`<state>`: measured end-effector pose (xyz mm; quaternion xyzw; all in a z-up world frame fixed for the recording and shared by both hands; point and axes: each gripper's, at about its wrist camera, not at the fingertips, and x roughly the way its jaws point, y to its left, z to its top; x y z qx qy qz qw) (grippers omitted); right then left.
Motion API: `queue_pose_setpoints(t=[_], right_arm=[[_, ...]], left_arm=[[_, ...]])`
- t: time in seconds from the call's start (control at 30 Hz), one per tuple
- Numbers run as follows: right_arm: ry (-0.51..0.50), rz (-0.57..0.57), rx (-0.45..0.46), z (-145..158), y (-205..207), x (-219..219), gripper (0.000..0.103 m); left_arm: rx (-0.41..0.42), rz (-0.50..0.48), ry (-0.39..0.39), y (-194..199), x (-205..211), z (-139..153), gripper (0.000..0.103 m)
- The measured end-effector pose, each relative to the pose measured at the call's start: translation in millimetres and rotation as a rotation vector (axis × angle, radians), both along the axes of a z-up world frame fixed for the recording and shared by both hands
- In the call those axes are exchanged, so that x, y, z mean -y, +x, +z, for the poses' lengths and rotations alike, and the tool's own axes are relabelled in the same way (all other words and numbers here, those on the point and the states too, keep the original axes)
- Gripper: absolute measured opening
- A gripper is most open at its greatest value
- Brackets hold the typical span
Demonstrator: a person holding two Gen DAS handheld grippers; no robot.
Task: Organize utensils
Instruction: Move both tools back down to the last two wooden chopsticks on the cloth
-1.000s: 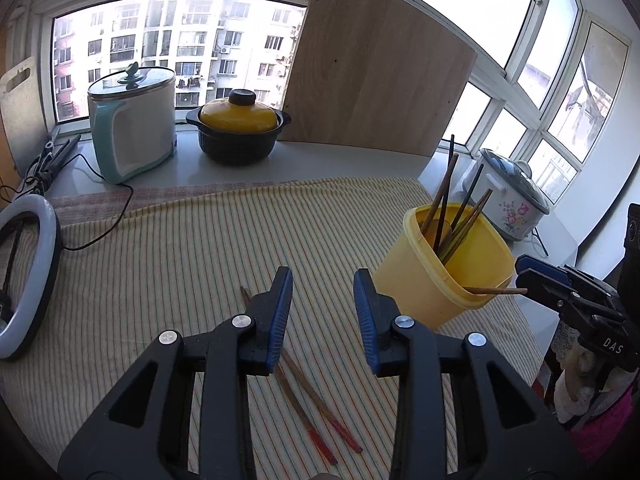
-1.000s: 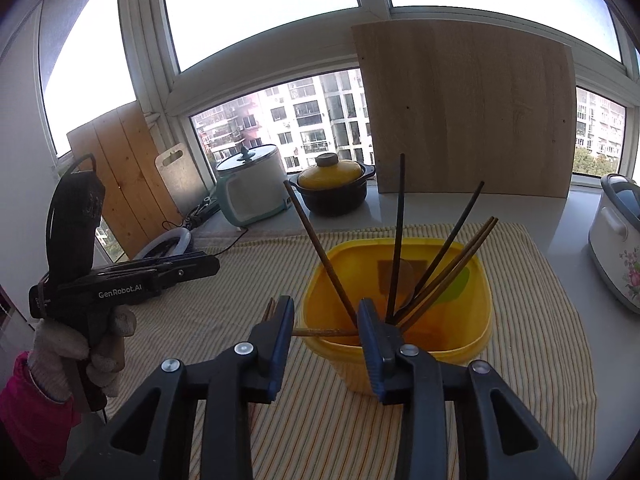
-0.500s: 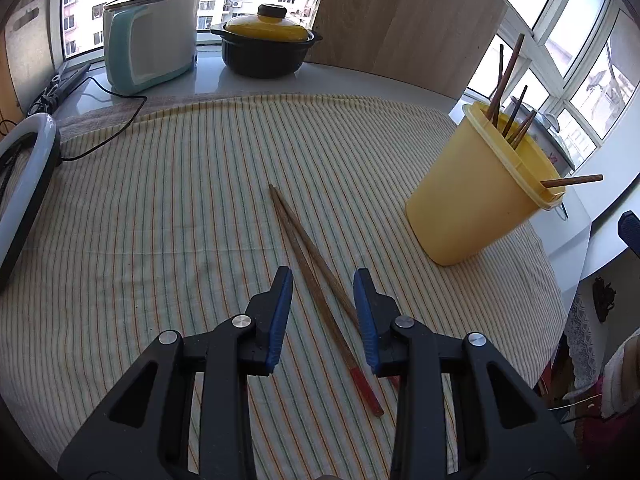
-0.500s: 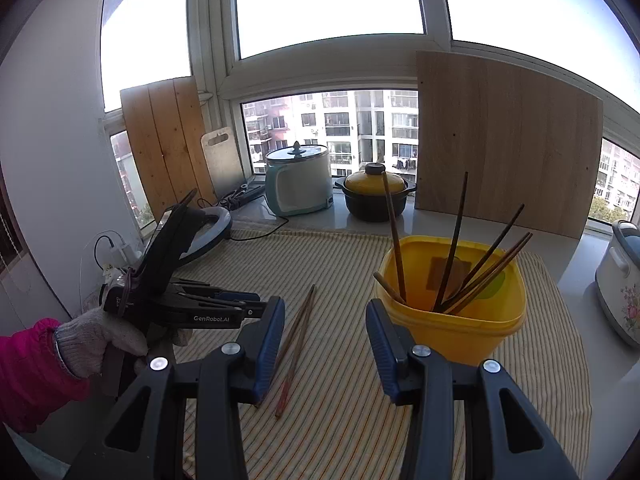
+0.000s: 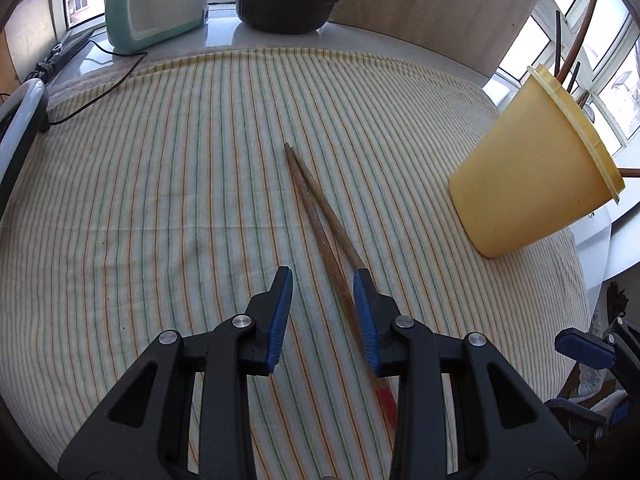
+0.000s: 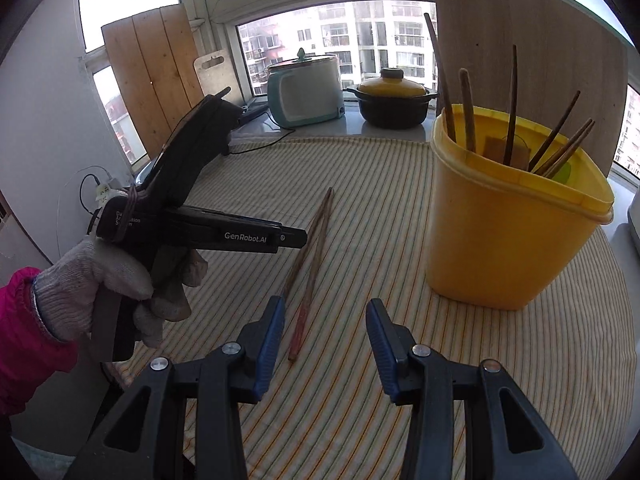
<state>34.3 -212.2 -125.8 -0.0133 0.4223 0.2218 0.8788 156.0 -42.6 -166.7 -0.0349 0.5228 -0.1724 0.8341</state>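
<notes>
Two brown chopsticks with red ends lie side by side on the striped cloth; they also show in the right wrist view. My left gripper is open and low over their near half, with the sticks running between its jaws. A yellow tub holding several chopsticks stands to the right; it also shows in the right wrist view. My right gripper is open and empty, held back near the table's front edge. The left gripper's body shows there, held by a gloved hand.
On the sill at the back stand a teal rice cooker, a black pot with a yellow lid and a leaning wooden board. A ring light lies at the left edge. A white flowered cooker stands behind the tub.
My left gripper has come down and forward over the two chopsticks on the cloth. My right gripper let a chopstick drop into the tub, opened wider and drew back.
</notes>
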Motion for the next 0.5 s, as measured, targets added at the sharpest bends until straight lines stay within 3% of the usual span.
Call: queue_pose_setpoints(t=[0.33,0.5], right_arm=[[0.010,-0.024,-0.045,-16,13,-4,0.044],[0.008,-0.037,-0.054,-20,15,-5,0.043]], left_arm=[[0.017,-0.003,0.074,8,2,-11,0.031],[0.040,-0.018,0.115,8,4,-12,0.023]])
